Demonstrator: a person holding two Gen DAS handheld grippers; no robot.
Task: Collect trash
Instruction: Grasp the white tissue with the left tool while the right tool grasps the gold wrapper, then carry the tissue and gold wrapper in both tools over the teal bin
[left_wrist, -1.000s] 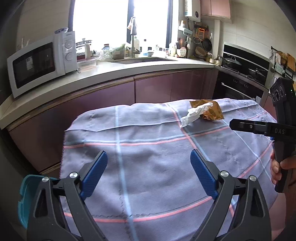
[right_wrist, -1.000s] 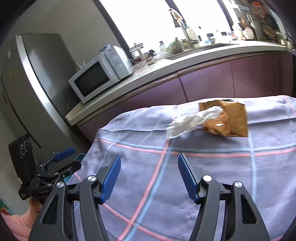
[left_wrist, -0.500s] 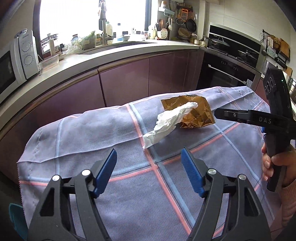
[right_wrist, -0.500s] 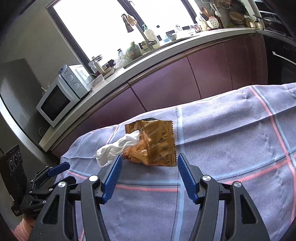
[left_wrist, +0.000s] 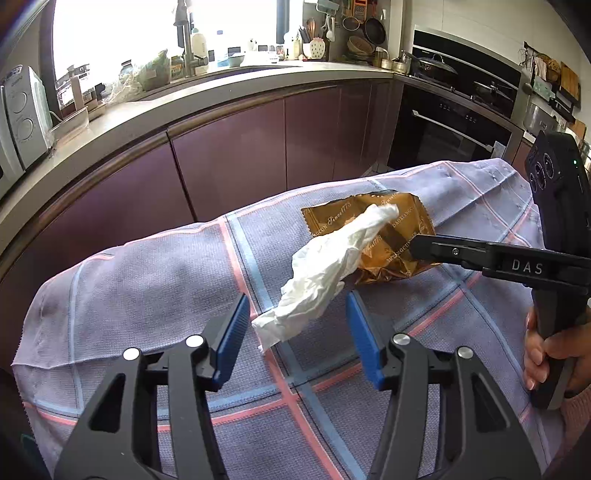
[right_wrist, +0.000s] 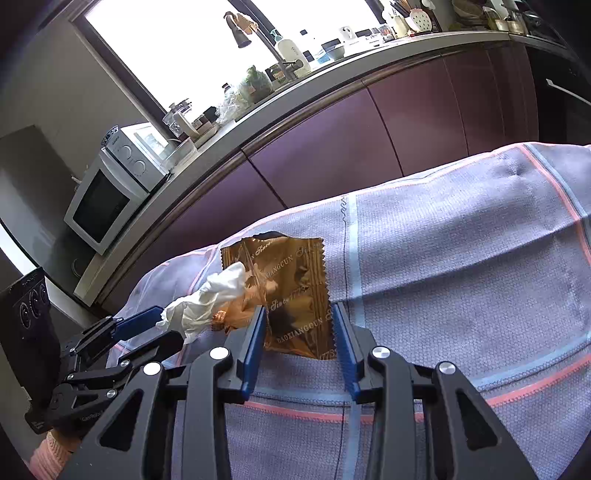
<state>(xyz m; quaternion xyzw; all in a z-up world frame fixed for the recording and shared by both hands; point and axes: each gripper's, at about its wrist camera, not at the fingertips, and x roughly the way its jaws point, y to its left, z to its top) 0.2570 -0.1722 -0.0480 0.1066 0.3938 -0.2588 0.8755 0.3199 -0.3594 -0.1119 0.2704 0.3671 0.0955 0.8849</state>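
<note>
A crumpled white tissue (left_wrist: 325, 269) lies across a gold foil wrapper (left_wrist: 391, 229) on a lilac checked tablecloth (left_wrist: 147, 277). My left gripper (left_wrist: 297, 332) is low over the cloth with its jaws closing. The tissue's near end lies between the blue pads (left_wrist: 232, 332), with gaps on both sides. My right gripper (right_wrist: 299, 339) straddles the near edge of the wrapper (right_wrist: 291, 288), jaws closing, pads at the foil's side edges. From the right wrist view the tissue (right_wrist: 210, 295) reaches into my left gripper (right_wrist: 170, 325). The right gripper (left_wrist: 415, 249) comes in from the right over the wrapper.
Beyond the table runs a counter with plum cabinet doors (left_wrist: 229, 155), a microwave (right_wrist: 107, 199) at its left and a sink tap (left_wrist: 184, 40) under the window. A black oven (left_wrist: 443, 133) stands at the right. A hand (left_wrist: 546, 350) holds the right gripper's handle.
Both grippers have moved forward and down to the trash and their jaws have narrowed. The tissue's end now lies between the left pads and the wrapper's edge between the right pads.
</note>
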